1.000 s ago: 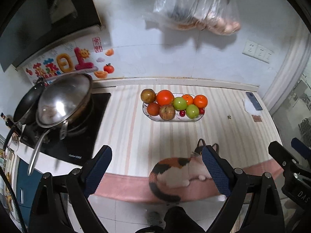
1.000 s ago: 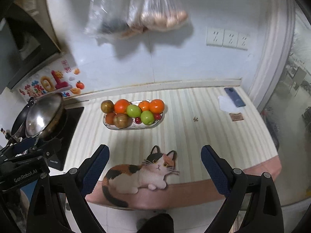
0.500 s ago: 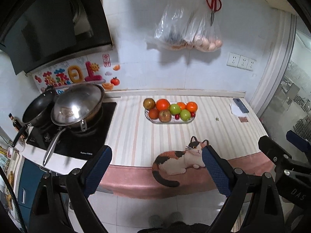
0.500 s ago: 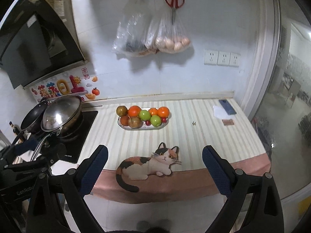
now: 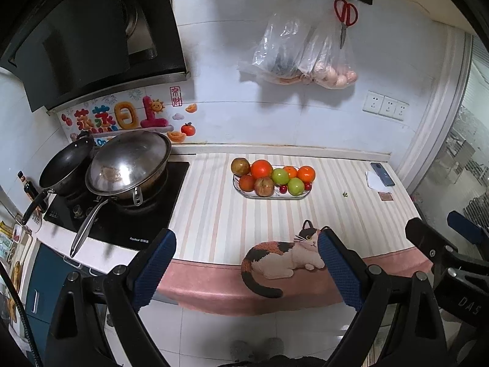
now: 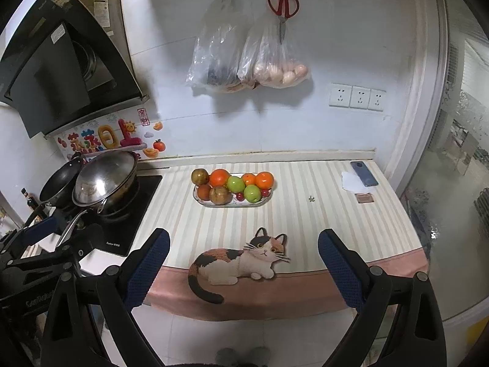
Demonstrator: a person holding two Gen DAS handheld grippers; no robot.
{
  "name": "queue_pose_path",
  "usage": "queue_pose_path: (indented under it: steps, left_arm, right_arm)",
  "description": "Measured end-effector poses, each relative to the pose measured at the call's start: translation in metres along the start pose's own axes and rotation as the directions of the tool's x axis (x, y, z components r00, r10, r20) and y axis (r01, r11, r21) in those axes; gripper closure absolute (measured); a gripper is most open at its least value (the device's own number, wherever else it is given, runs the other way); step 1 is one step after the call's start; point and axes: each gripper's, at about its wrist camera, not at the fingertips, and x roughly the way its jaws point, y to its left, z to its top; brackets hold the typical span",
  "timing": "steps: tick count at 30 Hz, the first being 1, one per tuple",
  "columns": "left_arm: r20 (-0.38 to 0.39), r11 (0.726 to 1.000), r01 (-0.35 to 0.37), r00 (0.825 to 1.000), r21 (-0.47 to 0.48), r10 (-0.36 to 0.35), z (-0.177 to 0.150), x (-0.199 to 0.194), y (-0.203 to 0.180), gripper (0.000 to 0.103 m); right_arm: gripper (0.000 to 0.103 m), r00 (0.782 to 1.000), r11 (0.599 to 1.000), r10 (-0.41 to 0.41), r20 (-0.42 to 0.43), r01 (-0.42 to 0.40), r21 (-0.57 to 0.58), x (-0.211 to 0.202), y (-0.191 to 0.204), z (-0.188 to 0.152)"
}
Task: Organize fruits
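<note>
An oval white plate (image 5: 244,193) (image 6: 200,201) sits on the striped counter, piled with fruit: oranges (image 5: 261,168) (image 6: 219,177), green apples (image 5: 280,176) (image 6: 236,183), brownish apples (image 5: 264,186) (image 6: 220,195) and small red cherries (image 5: 283,188) (image 6: 240,196). My left gripper (image 5: 246,246) is open and empty, held back from the counter's front edge. My right gripper (image 6: 243,243) is open and empty too, also off the front edge. Each gripper shows at the other view's edge.
A stove with a steel wok (image 5: 130,162) and a black pan (image 5: 65,166) stands at the left. A phone (image 5: 382,173) and a paper lie at the far right. Bags (image 6: 247,61) and red scissors (image 6: 282,4) hang on the wall. A cat picture (image 6: 241,261) marks the cloth's front edge.
Both grippers have pulled back and up from the counter, so the plate looks smaller and farther. Both stay open and empty.
</note>
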Motion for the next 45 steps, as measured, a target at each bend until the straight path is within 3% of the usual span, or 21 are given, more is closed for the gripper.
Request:
queue_pose_path:
  steps: [11,23,45]
  left_arm:
    - [0.019,0.999,-0.046,0.999,-0.01,0.046,0.009,0.032,0.007,0.001]
    - [-0.062,0.998,-0.061,0.996,-0.01,0.06,0.003,0.076,0.006,0.001]
    - [-0.05,0.998,-0.057,0.997,0.001,0.057,0.001,0.07,-0.001,0.001]
  right_arm:
    - [0.003,0.999,1.0,-0.001,-0.038,0.002,0.029,0.049,-0.007,0.005]
    - [0.003,0.995,0.999,0.001,-0.098,0.002,0.035,0.108,-0.011,0.005]
    - [0.003,0.996,1.0,-0.002,-0.093,0.005,0.029,0.11,-0.011,-0.004]
